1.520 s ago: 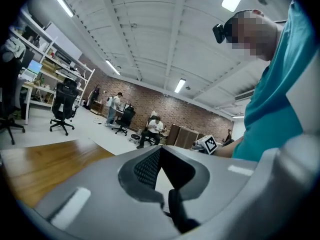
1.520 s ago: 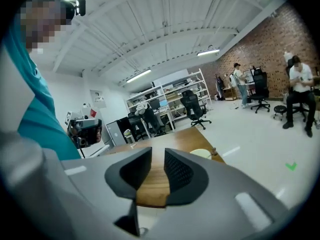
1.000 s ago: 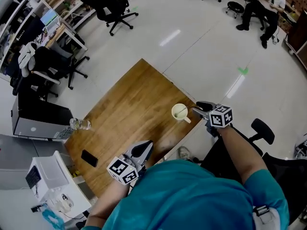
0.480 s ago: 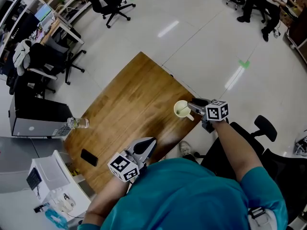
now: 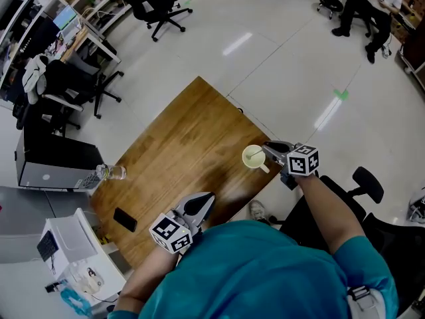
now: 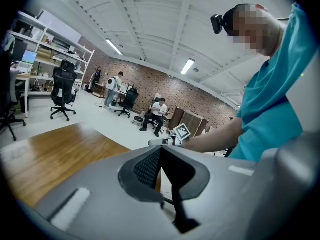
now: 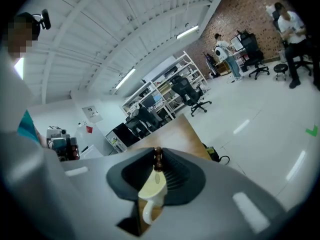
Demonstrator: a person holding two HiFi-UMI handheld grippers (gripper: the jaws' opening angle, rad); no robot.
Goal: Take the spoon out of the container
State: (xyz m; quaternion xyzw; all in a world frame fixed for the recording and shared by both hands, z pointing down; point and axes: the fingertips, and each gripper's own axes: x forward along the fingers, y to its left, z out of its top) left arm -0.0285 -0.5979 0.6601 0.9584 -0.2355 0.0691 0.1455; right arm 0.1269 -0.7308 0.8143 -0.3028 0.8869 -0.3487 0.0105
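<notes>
**Spoon pinched, still in the container**

The left tool (image 5: 203, 202) hangs clenched and empty over the table's (image 5: 172, 145) near edge, out of the way. Farther out, the right tool (image 5: 268, 149), its jaws just closed in, pinches the spoon (image 7: 157, 159) by its brown handle end above the container (image 7: 153, 188); the spoon's bowl lies hidden inside

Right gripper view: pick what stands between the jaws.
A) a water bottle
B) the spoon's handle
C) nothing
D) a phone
B: the jaws of the right gripper have just been closing, and the brown handle of the spoon stands pinched between them, above the cream mug.
</notes>
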